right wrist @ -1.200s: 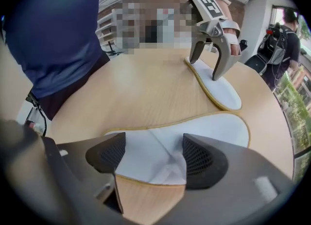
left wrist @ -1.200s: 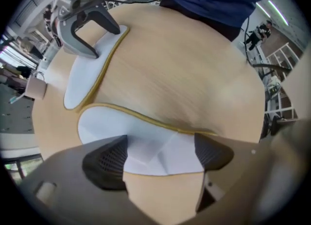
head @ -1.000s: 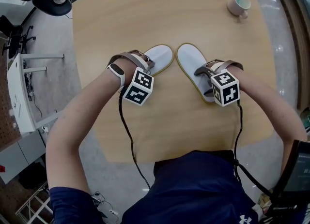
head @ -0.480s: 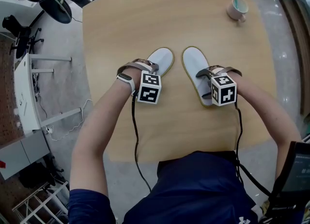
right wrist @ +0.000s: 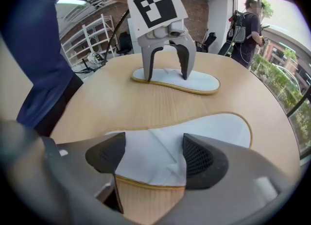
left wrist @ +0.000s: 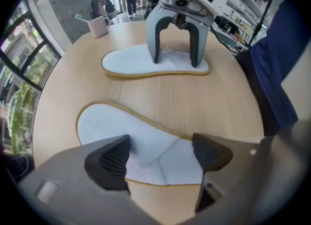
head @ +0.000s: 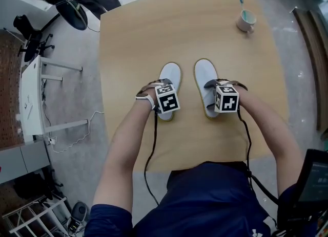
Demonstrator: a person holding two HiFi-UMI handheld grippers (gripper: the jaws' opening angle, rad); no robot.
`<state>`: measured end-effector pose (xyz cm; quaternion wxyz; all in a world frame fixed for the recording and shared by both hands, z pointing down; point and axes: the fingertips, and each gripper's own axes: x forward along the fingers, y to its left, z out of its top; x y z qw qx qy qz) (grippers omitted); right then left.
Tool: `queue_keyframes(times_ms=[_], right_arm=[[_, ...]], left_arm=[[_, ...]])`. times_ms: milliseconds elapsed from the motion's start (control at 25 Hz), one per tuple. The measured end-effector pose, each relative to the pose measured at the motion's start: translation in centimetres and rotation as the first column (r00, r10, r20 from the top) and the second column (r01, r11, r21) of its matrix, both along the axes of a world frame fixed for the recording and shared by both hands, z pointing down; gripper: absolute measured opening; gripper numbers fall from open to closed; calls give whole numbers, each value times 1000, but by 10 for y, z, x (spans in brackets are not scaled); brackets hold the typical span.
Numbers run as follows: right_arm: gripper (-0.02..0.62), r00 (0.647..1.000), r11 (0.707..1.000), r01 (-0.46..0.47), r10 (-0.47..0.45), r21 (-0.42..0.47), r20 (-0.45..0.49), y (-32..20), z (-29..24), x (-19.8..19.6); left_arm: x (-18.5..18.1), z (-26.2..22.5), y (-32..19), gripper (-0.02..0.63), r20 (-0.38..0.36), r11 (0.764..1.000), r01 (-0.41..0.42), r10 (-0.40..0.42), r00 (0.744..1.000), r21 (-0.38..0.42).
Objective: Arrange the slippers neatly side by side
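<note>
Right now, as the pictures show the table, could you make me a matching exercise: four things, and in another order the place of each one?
Things:
A. mug
B. toothbrush
C. left slipper
D. right slipper

Places:
1. between the open jaws of the right gripper
2. standing in the mug
3. near the far right corner of the table
4. between the open jaws of the left gripper

Pairs: A-3, B-2, C-4, D-1

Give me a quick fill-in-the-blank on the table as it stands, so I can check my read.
1. The left gripper and right gripper both have their jaws ___.
2. The left slipper and right slipper do not touch; a strip of ___ shows between them.
3. The mug holds a ___.
Missing words: open; table; toothbrush.
</note>
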<state>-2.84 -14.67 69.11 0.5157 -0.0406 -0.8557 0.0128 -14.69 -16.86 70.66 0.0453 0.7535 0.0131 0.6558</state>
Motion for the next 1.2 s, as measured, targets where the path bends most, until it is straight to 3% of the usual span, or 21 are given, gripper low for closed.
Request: queue_keyframes(times_ms=[160, 360, 840, 1000, 1080, 1200], right_arm=[[377, 999, 999, -44, 44, 6, -31, 15, -14, -13], [376, 996, 996, -87, 87, 8, -30, 27, -11, -22], [376, 997, 997, -71, 71, 6, -15, 48, 5, -29], [376, 998, 998, -67, 67, 5, -13, 57, 6, -34], [376, 998, 998, -66, 66, 6, -7, 61, 6, -35], [376, 998, 998, -70, 70, 5, -4, 63, 5, -34]], left_arm=[[2, -15, 31, 417, -55, 994, 113, -113, 992, 3], [15, -14, 55, 416, -121, 967, 256, -253, 960, 9], [45, 1, 78, 416, -178, 936, 352, -344, 922, 17], [45, -15, 78, 397, -264, 908, 419, -402, 877, 6], [40, -23, 82, 397, -275, 922, 386, -360, 891, 43], [32, -18, 94, 399, -202, 966, 217, -187, 961, 138]])
